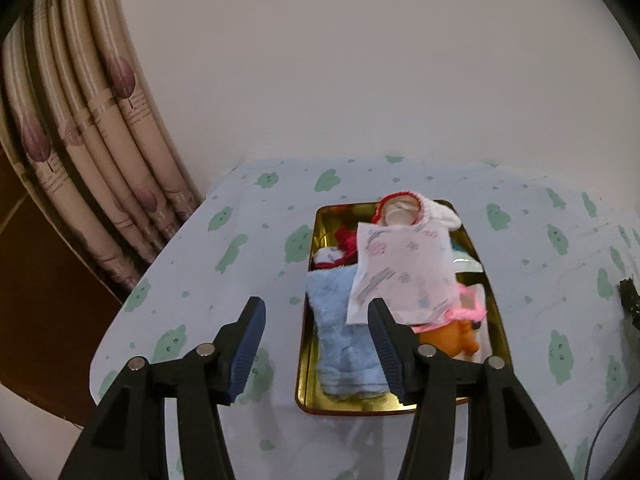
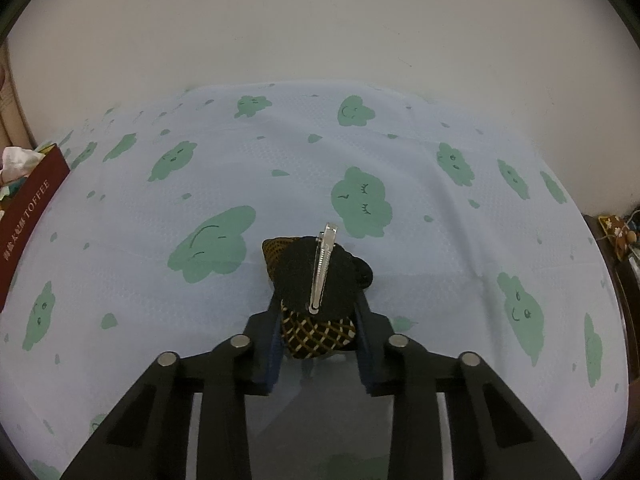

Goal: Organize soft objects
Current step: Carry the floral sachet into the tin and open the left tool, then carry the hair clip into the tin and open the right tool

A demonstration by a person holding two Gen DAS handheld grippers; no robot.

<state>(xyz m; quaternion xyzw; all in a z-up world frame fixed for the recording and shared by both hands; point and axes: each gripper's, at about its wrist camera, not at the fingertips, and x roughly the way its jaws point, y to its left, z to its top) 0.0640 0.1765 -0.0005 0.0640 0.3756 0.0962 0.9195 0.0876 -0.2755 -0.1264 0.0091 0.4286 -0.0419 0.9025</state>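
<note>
An open gold-lined tin (image 1: 303,364) rests on the cloud-print cloth. Inside it lie a light blue fluffy towel (image 1: 340,344), a white patterned cloth (image 1: 404,272), a white sock with red trim (image 1: 404,208), a pink item (image 1: 472,308) and an orange toy (image 1: 460,340). My left gripper (image 1: 316,302) hovers open over the tin's near left corner, with nothing between its fingers. In the right wrist view, my right gripper (image 2: 319,302) is shut on a black and gold mesh hair bow (image 2: 316,336) with a silver metal clip (image 2: 324,264), just above the cloth.
The tin's dark red side (image 2: 28,216) shows at the left edge of the right wrist view. Patterned curtains (image 1: 92,152) hang past the table's left corner. A small dark object (image 1: 628,296) sits at the right edge. A plain wall stands behind the table.
</note>
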